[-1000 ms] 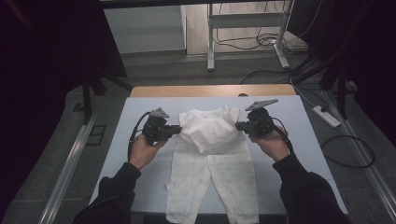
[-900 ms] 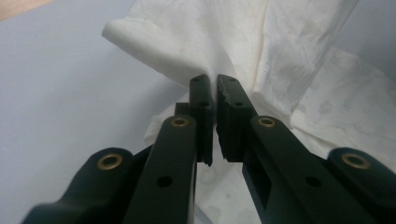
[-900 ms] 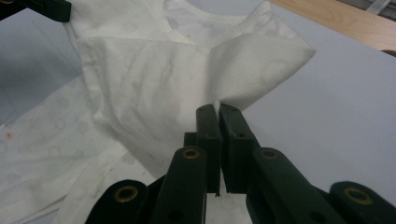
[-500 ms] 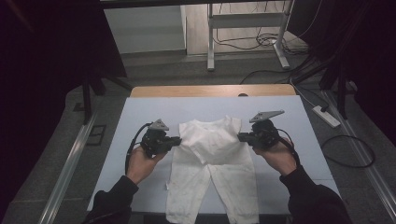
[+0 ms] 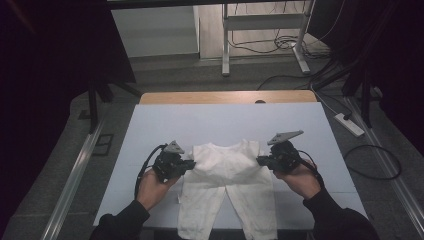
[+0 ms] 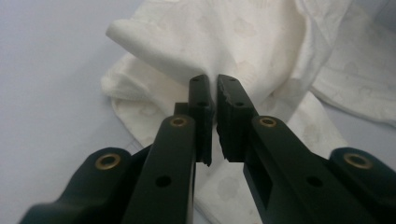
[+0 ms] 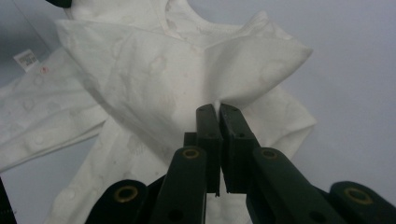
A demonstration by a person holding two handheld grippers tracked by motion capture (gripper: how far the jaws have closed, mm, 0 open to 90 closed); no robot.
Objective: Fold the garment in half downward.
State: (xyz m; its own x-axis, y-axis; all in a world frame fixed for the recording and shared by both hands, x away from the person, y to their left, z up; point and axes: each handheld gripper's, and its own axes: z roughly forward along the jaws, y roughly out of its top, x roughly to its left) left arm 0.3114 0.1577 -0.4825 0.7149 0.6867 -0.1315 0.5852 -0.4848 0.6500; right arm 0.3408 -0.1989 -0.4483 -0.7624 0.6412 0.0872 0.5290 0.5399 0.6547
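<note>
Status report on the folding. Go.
Left gripper and right gripper both shut on the white garment, one each side. Upper half folded toward the legs. Table around it free.

A lab-like recording room: bare table (image 5: 150, 130), dark curtains (image 5: 45, 60), loose floor cables (image 5: 280, 47), power strip (image 5: 350, 125).

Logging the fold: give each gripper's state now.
Left gripper: shut on the white baby suit.
Right gripper: shut on the white baby suit.
</note>
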